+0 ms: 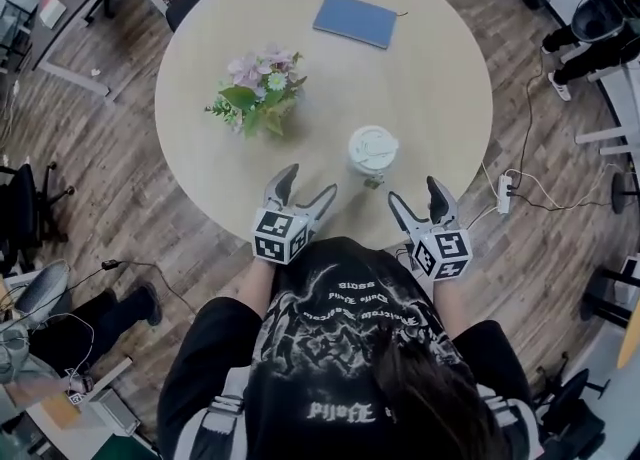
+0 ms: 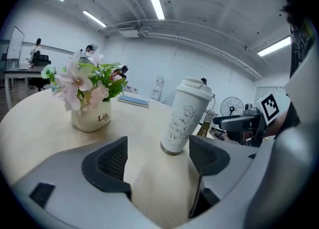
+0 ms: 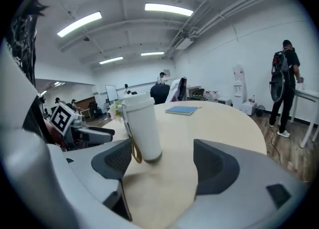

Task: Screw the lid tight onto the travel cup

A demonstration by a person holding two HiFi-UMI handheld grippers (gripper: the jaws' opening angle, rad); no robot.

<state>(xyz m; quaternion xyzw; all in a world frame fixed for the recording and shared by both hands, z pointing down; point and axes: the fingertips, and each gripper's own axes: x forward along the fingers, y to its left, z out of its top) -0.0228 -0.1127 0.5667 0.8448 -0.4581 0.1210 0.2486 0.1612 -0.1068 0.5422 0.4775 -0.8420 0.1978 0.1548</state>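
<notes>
A white travel cup with a faint flower print stands upright near the front edge of the round table, its white lid on top and a strap hanging at its side. The cup shows just beyond the left gripper, a little right of its gap. In the right gripper view the cup stands ahead and left of the right gripper. My left gripper is open to the cup's left. My right gripper is open to its right. Neither touches the cup.
A white pot of pink and green flowers stands left of the cup. A blue notebook lies at the table's far side. Chairs, cables and a power strip surround the table on the wooden floor.
</notes>
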